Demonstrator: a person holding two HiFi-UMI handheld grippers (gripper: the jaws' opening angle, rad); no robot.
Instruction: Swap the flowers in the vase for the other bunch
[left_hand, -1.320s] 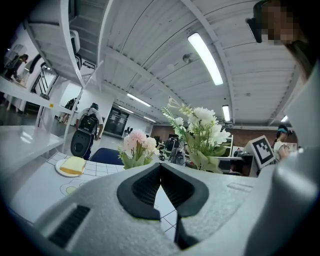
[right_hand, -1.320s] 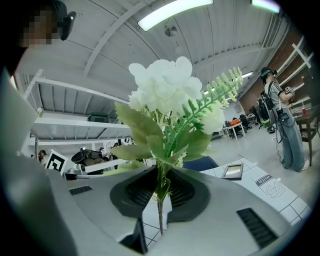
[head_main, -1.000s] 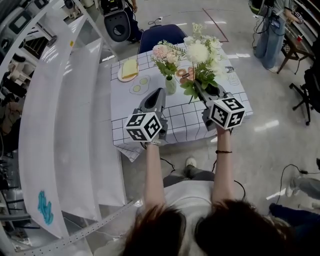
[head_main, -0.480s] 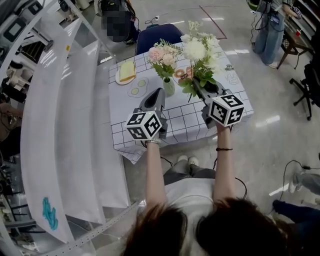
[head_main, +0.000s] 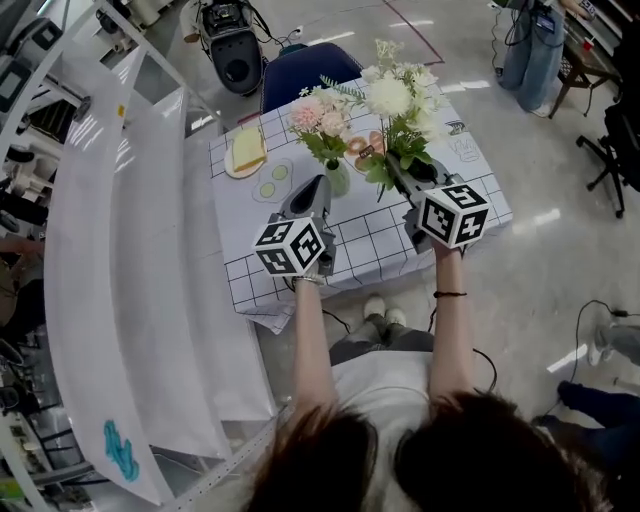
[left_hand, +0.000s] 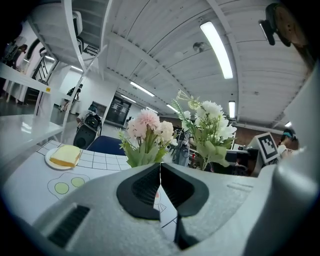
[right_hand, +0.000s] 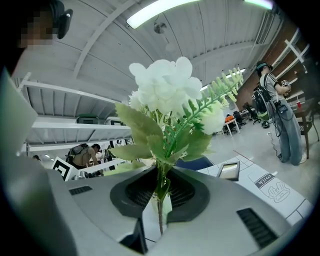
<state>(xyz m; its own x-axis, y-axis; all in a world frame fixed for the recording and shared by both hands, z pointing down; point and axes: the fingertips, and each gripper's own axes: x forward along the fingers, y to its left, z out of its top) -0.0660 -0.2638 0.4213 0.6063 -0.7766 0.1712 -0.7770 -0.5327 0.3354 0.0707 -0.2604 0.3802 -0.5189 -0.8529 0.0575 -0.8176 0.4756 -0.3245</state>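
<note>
A small glass vase (head_main: 338, 178) with pink flowers (head_main: 315, 118) stands on the checked tablecloth (head_main: 470, 190). My left gripper (head_main: 318, 186) is shut with nothing in it, just left of and near the vase. The pink flowers (left_hand: 147, 127) rise beyond its closed jaws (left_hand: 160, 172). My right gripper (head_main: 393, 168) is shut on the stems of a white bunch (head_main: 398, 100), held upright to the right of the vase. The white bunch (right_hand: 165, 90) stands between the right gripper's (right_hand: 160, 192) pads. From the left gripper view the white bunch (left_hand: 210, 117) is at the right.
A plate with a slice of bread (head_main: 245, 150) lies at the table's far left, with printed green circles (head_main: 272, 180) beside it. A blue chair (head_main: 300, 75) stands behind the table. White shelving (head_main: 110, 250) runs along the left. People stand at the far right.
Both grippers have edged a little forward and down toward the table. Their jaws and the held white bunch are as before.
</note>
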